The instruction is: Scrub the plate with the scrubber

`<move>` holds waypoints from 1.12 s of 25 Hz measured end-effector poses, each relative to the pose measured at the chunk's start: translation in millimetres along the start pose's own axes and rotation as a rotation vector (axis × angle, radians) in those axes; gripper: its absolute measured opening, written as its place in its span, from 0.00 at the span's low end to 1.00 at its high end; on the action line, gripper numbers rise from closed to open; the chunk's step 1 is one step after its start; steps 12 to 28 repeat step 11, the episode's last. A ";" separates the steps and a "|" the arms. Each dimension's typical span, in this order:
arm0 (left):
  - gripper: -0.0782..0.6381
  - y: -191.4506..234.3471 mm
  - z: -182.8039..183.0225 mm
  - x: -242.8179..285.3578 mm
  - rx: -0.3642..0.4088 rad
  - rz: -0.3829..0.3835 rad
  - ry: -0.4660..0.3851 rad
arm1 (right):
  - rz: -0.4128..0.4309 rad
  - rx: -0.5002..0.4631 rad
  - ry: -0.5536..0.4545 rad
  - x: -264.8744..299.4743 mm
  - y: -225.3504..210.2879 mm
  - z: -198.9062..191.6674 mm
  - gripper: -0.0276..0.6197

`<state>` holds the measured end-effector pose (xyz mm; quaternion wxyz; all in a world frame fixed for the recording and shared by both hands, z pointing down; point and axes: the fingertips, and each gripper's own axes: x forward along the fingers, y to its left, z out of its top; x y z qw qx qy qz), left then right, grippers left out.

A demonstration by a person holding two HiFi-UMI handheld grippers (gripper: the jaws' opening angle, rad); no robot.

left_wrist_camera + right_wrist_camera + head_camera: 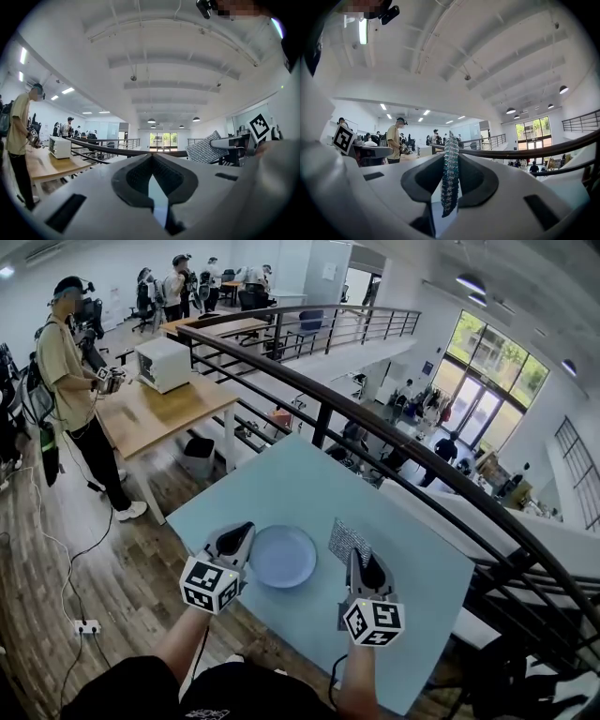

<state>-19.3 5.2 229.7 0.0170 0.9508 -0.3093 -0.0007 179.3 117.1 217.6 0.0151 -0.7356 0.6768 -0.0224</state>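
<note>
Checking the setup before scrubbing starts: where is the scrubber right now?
The scrubber sits between the right gripper's jaws, just right of the plate in the head view.

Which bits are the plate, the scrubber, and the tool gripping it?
plate (283, 556), head view, centre of the dish.
scrubber (348, 538), head view, its grey mesh face.
right gripper (450, 144), right gripper view, between its fingertips.

Plate (283, 556): smooth, pale blue, slight sheen. Scrubber (450, 176) in my right gripper (360, 561): rough, sparkly woven mesh. Its shell's white matt plastic w/ dark ribbed pads (425, 180). Tabletop (422, 587) matt.
</note>
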 end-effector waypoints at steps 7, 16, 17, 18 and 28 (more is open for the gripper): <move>0.12 5.4 3.3 -6.4 0.000 -0.003 -0.011 | 0.002 -0.013 -0.002 -1.8 11.8 0.4 0.17; 0.12 7.4 2.6 -10.1 0.000 -0.002 -0.016 | 0.008 -0.017 0.004 -1.4 16.7 -2.8 0.17; 0.12 7.4 2.6 -10.1 0.000 -0.002 -0.016 | 0.008 -0.017 0.004 -1.4 16.7 -2.8 0.17; 0.12 7.4 2.6 -10.1 0.000 -0.002 -0.016 | 0.008 -0.017 0.004 -1.4 16.7 -2.8 0.17; 0.12 7.4 2.6 -10.1 0.000 -0.002 -0.016 | 0.008 -0.017 0.004 -1.4 16.7 -2.8 0.17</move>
